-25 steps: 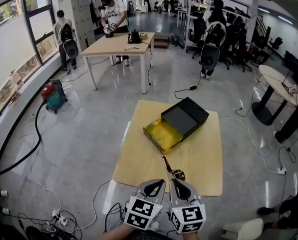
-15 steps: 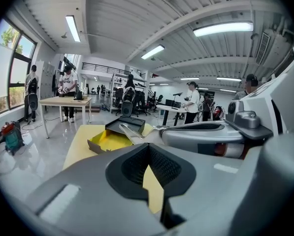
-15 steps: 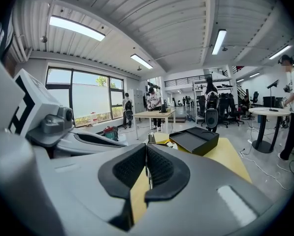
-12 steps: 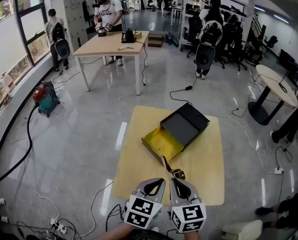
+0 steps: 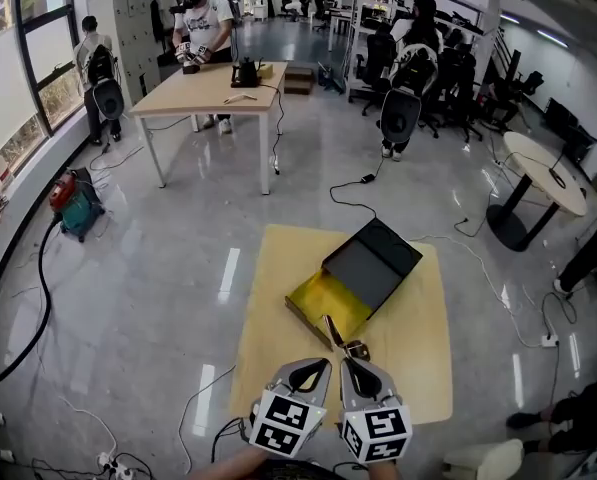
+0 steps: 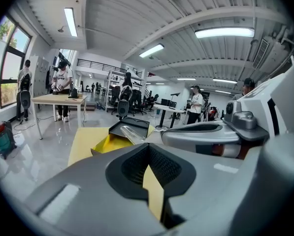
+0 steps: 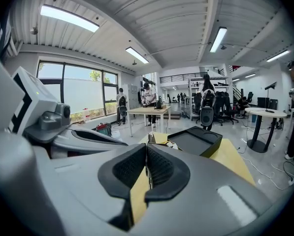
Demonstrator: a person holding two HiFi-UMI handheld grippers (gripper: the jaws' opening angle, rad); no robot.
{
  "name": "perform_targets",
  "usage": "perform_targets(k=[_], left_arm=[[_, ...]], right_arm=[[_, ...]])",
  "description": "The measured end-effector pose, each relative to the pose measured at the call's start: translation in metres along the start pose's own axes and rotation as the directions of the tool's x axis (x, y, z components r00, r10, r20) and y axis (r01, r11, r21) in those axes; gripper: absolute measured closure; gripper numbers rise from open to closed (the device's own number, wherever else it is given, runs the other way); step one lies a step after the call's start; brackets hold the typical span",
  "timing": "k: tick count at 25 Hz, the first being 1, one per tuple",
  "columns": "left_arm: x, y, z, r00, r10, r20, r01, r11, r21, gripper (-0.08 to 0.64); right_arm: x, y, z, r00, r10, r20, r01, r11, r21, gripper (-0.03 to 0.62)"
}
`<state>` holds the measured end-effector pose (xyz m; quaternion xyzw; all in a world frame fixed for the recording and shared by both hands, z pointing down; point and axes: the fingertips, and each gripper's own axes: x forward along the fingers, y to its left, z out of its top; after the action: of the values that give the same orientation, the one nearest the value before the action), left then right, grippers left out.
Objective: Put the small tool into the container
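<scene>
A black box [image 5: 370,261] with a yellow tray [image 5: 323,303] pulled out toward me lies on the small wooden table [image 5: 418,348]. In the head view both grippers hover side by side over the table's near edge, short of the tray. My right gripper [image 5: 350,360] is shut on a small metal tool [image 5: 333,330] whose thin tip points up toward the tray. In the right gripper view [image 7: 147,147] a thin metal strip shows between the closed pads, with the box [image 7: 196,140] ahead. My left gripper [image 5: 318,364] is shut with nothing in it; its own view [image 6: 147,147] shows the tray [image 6: 107,142] ahead.
Grey floor surrounds the table, with cables [image 5: 378,208] across it. A long table [image 5: 208,90] with a person at it stands at the back left, and a round table [image 5: 538,163] at the right. Office chairs [image 5: 400,116] stand behind, a vacuum [image 5: 73,200] at the left.
The head view has shifted a little, so the table and box sit slightly lower and more central. Both grippers and the tool keep the same pose.
</scene>
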<state>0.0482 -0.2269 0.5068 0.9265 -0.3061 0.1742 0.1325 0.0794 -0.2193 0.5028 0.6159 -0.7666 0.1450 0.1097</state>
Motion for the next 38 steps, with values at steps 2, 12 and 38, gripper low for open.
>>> perform_targets(k=[2,12,38], left_arm=[[0.0,0.027,0.009,1.0,-0.012,-0.002,0.012,1.0,0.004,0.545],[0.012,0.142,0.049,0.997,-0.076,-0.016,0.076,0.997,0.018,0.545],[0.206,0.171,0.107,0.995,0.091,-0.041,-0.094,0.993,-0.069,0.545]], right_arm=[[0.025,0.008,0.012,1.0,-0.012,-0.006,0.012,1.0,0.0,0.581],[0.141,0.036,0.069,0.998,-0.061,-0.029,0.061,0.998,-0.008,0.581],[0.269,-0.148,0.081,0.989,0.087,-0.121,-0.09,0.996,-0.025,0.581]])
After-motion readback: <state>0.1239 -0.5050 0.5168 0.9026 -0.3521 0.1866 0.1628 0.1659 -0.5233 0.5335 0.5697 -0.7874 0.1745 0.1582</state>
